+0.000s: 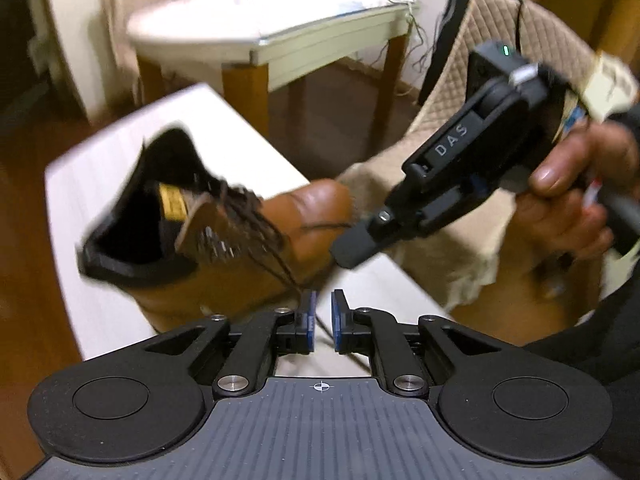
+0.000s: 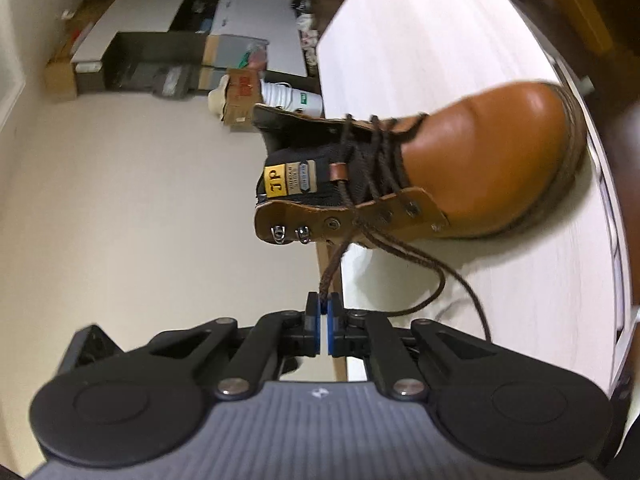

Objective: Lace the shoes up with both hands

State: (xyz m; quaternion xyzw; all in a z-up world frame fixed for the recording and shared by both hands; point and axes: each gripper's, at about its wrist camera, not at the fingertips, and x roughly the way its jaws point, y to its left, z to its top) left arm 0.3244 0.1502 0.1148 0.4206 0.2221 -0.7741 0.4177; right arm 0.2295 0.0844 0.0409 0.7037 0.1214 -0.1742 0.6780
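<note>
The tan lace-up boot lies on the white counter, toe toward 2 o'clock. The right tongs pinch one brown lace that runs taut to 12 o'clock, up to the eyelets. The left tongs stand slightly spread, the other lace passing loose between them, boot at 11 o'clock.

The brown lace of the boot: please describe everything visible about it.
The dark brown braided cord lace is criss-crossed loosely through the lower metal eyelets of the tan leather ankle boot; the two top hooks are not yet laced. One strand leaves a side eyelet and runs taut to the right claw, whose blue pads are shut on it. Another strand curves slack over the pale wooden table. The left claw stands open around a strand.
</note>
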